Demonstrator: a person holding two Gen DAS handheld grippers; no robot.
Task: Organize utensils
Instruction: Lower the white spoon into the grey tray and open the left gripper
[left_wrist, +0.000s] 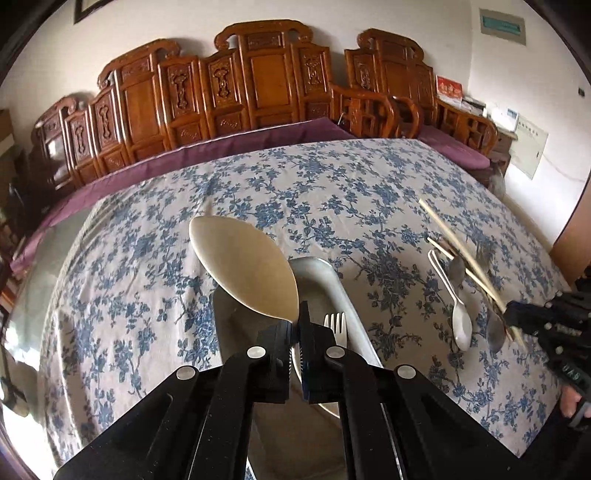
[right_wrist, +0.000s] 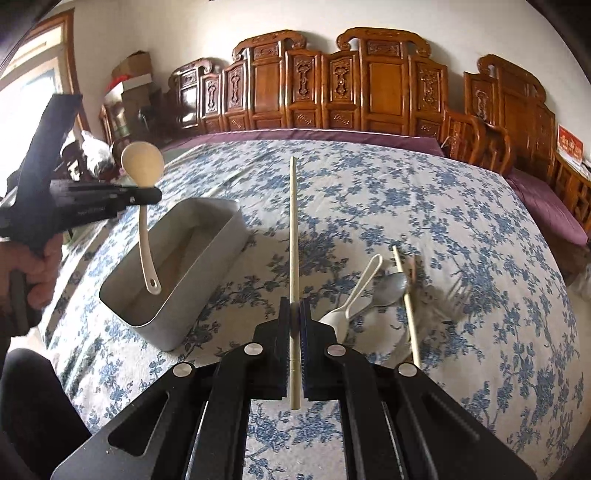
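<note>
My left gripper (left_wrist: 298, 325) is shut on a cream spoon (left_wrist: 243, 269), bowl up, above a grey rectangular bin (left_wrist: 365, 332); a white fork (left_wrist: 335, 326) lies in the bin. The right wrist view shows this spoon (right_wrist: 142, 168) hanging handle-down over the bin (right_wrist: 207, 273). My right gripper (right_wrist: 294, 314) is shut on a wooden chopstick (right_wrist: 293, 229) that points away over the table. A white spoon (right_wrist: 347, 306), a metal spoon (right_wrist: 389, 290), another chopstick (right_wrist: 406, 306) and a metal fork (right_wrist: 454, 295) lie in a loose pile to its right.
The table carries a blue-flowered cloth (right_wrist: 406, 192). Carved wooden benches (right_wrist: 369, 85) with purple cushions (right_wrist: 546, 206) stand behind it. In the left wrist view the utensil pile (left_wrist: 461, 288) lies right of the bin, by the right gripper (left_wrist: 546, 325).
</note>
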